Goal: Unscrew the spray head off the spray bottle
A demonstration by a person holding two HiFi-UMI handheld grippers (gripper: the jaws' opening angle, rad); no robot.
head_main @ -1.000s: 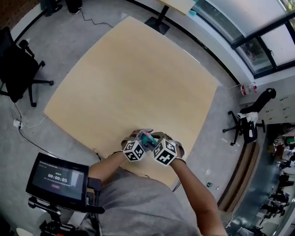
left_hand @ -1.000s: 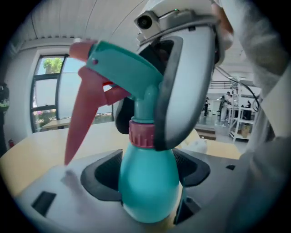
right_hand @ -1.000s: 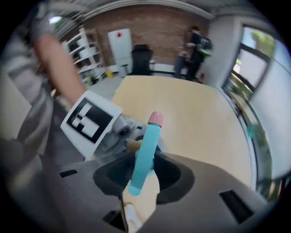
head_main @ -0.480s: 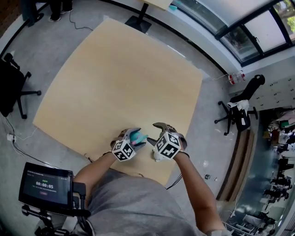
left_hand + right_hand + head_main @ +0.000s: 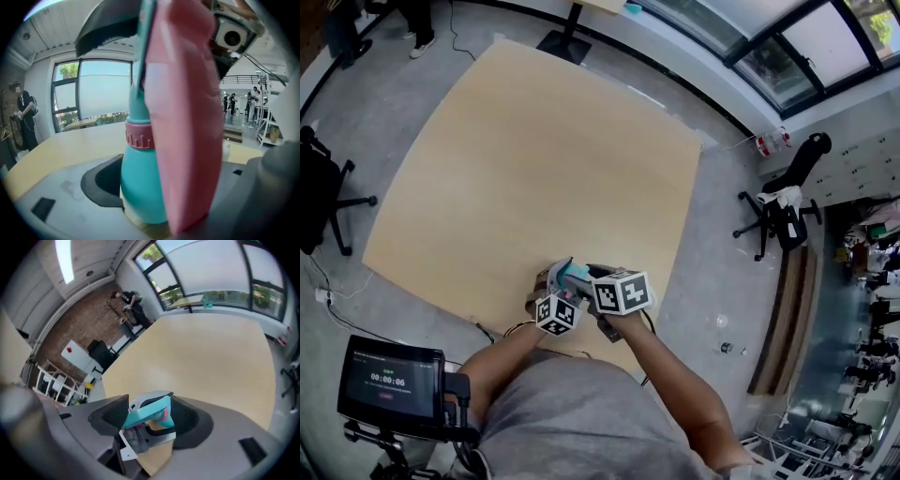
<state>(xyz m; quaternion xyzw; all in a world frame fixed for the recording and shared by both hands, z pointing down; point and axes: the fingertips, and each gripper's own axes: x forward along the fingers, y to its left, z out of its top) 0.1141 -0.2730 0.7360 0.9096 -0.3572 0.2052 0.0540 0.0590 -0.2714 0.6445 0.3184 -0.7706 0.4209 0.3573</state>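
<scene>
Right gripper (image 5: 589, 277) has been released and re-set. A second ago it was clamped at the spray head (image 5: 149, 411), half a second ago it was pulled clear to the side, and now it has been brought back over the head. Its fingers are spread wide with the head between them; no firm pinch is seen.

Left gripper (image 5: 551, 286) is unchanged, its fingers pinching the teal body of the spray bottle (image 5: 140, 187) below the pink collar (image 5: 139, 136). The bottle is held upright just above the near edge of the worktop (image 5: 534, 159).

Judged as a regrasp between twists. The head is not yet off and the collar is still seated, so another closing and turn is likely needed.
</scene>
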